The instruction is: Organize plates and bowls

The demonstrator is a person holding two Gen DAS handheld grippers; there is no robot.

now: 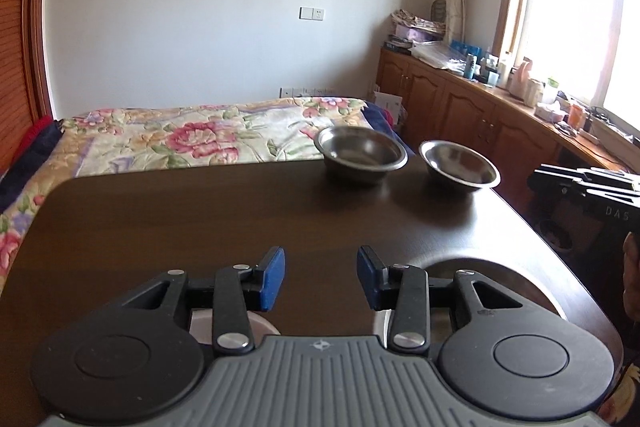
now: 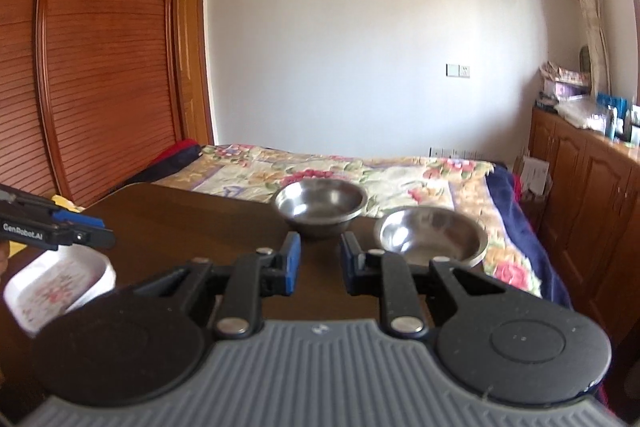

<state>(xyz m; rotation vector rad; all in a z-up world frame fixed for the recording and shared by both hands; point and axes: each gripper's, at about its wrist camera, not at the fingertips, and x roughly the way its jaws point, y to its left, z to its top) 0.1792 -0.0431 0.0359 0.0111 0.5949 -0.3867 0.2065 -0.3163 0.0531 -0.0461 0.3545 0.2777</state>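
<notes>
Bedroom, dark wooden table point(image 1: 200, 219): two steel bowls point(image 1: 360, 151) apart; both claws point(image 1: 320, 277) agape, empty.

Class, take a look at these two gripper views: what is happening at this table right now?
A person holds a two-finger gripper in each hand over a dark wooden table. The left gripper and right gripper are both open and hold nothing. Two empty steel bowls sit side by side near the far edge, the left bowl and the right bowl, apart from each other. A white floral dish lies at the near left. Nothing has been stacked yet.
</notes>
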